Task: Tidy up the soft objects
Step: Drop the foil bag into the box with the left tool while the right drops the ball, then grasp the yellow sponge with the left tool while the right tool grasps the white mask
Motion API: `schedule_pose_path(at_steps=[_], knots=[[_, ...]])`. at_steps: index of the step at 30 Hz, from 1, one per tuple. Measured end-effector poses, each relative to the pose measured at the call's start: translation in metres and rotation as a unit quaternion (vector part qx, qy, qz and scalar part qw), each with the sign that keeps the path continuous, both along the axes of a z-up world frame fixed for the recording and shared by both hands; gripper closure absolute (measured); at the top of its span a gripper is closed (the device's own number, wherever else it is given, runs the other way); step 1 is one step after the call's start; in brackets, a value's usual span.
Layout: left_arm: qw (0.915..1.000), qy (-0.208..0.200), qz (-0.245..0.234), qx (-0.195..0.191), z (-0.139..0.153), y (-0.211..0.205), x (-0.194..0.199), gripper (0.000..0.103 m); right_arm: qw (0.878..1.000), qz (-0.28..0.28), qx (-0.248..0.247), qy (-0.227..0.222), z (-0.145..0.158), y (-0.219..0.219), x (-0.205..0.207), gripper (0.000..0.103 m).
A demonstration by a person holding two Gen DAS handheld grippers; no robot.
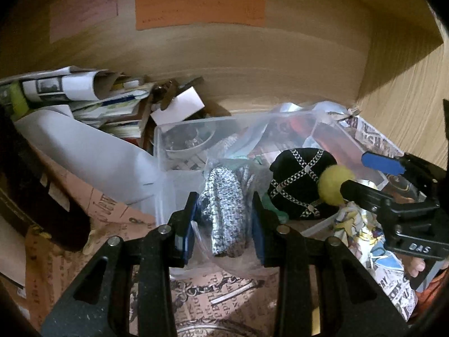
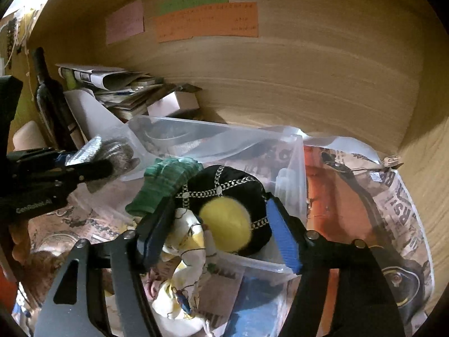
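A clear plastic bin (image 1: pixel 162 168) (image 2: pixel 291 151) stands on a patterned paper shelf liner. My left gripper (image 1: pixel 224 221) is shut on a clear bag with a grey-white knitted item (image 1: pixel 224 210), held at the bin's near edge; it also shows in the right wrist view (image 2: pixel 112 154). My right gripper (image 2: pixel 221 233) is open around a yellow ball (image 2: pixel 227 224) (image 1: pixel 334 179), which looks blurred and touches neither pad. The ball is over a black cap with silver chains (image 2: pixel 224 179) (image 1: pixel 297 179) in the bin. A green knitted piece (image 2: pixel 162 185) lies beside the cap. A white-yellow patterned cloth (image 2: pixel 182 255) (image 1: pixel 362 230) hangs at the bin's front.
The wooden back wall (image 1: pixel 252 56) carries coloured paper notes (image 1: pixel 199 8). A stack of papers and booklets (image 1: pixel 92 104) and a white curved sheet (image 1: pixel 89 151) lie left of the bin. A dark bottle (image 2: pixel 47 95) stands far left. Printed newspaper (image 2: pixel 398 205) lines the right side.
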State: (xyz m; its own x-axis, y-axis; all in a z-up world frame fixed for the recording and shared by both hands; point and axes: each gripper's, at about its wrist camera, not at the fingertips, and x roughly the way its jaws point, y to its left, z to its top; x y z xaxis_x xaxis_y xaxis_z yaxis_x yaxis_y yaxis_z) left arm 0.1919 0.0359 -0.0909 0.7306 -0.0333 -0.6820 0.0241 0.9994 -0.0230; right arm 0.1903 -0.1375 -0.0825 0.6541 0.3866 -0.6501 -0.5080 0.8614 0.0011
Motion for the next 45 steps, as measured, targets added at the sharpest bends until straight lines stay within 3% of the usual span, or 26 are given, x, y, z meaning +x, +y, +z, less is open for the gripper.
schedule_pose_path(at_steps=[5, 9, 15, 19, 21, 27, 38, 40, 42, 45], knots=[[0.9998, 0.011, -0.004, 0.017, -0.005, -0.007, 0.005, 0.064, 1.000, 0.005, 0.001, 0.002, 0.004, -0.001, -0.001, 0.036], [0.9997, 0.001, -0.006, 0.022, 0.000, -0.009, -0.002, 0.046, 1.000, 0.009, 0.007, -0.013, 0.013, -0.002, -0.011, 0.021], [0.9996, -0.023, -0.010, 0.016, 0.018, -0.012, -0.026, 0.032, 0.999, 0.012, 0.010, -0.035, 0.027, -0.007, -0.030, 0.016], [0.9988, -0.046, -0.009, 0.014, 0.027, -0.015, -0.050, 0.008, 0.999, 0.014, 0.025, -0.040, 0.035, -0.014, -0.045, 0.009], [0.9983, -0.054, -0.010, 0.019, 0.028, -0.017, -0.061, 0.005, 0.999, 0.015, 0.031, -0.040, 0.037, -0.017, -0.052, 0.006], [0.9984, -0.036, -0.020, 0.040, 0.011, -0.027, -0.088, 0.004, 0.999, 0.021, 0.039, -0.021, 0.028, -0.021, -0.073, 0.005], [0.9979, 0.046, -0.045, 0.000, -0.045, -0.031, -0.102, 0.004, 0.995, 0.058, 0.031, 0.074, -0.021, -0.006, -0.090, 0.006], [0.9979, 0.048, -0.043, -0.012, -0.049, -0.030, -0.103, 0.004, 0.993, 0.061, 0.031, 0.092, -0.029, -0.004, -0.089, 0.013], [0.9979, 0.046, -0.042, -0.020, -0.049, -0.030, -0.103, 0.004, 0.991, 0.069, 0.035, 0.113, -0.036, -0.003, -0.085, 0.029], [0.9967, 0.049, -0.044, -0.048, -0.052, -0.027, -0.101, 0.006, 0.989, 0.069, 0.046, 0.125, -0.039, -0.007, -0.084, 0.038]])
